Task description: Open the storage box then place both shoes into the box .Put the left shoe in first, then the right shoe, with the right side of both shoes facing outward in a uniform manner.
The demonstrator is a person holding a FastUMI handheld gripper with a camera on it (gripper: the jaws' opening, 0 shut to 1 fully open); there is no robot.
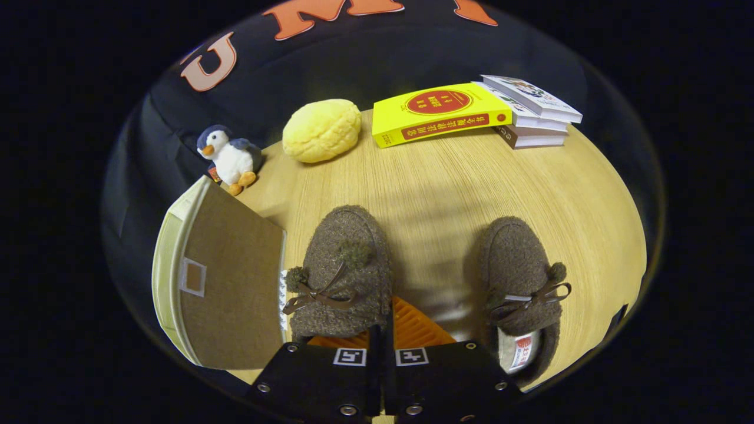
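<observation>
Two brown fuzzy slippers with bows and pompoms lie on the wooden table (447, 176), toes pointing away from me. The left-hand shoe (341, 265) sits right at my fingers, and its inner side wall runs down into the narrow gap between them. My gripper (386, 324) is shut, with both fingers pressed on that edge of the shoe. The right-hand shoe (518, 282) lies apart, just right of the fingers, its light lining showing at the heel. The storage box (224, 282), cream-rimmed with a brown panel, stands tilted immediately left of the held shoe.
Beyond the shoes, at the table's far side, are a plush penguin (231, 156), a yellow bun-shaped cushion (321, 129), a yellow book (439, 113) and a stack of books (533, 112). Bare wood lies between the shoes and these.
</observation>
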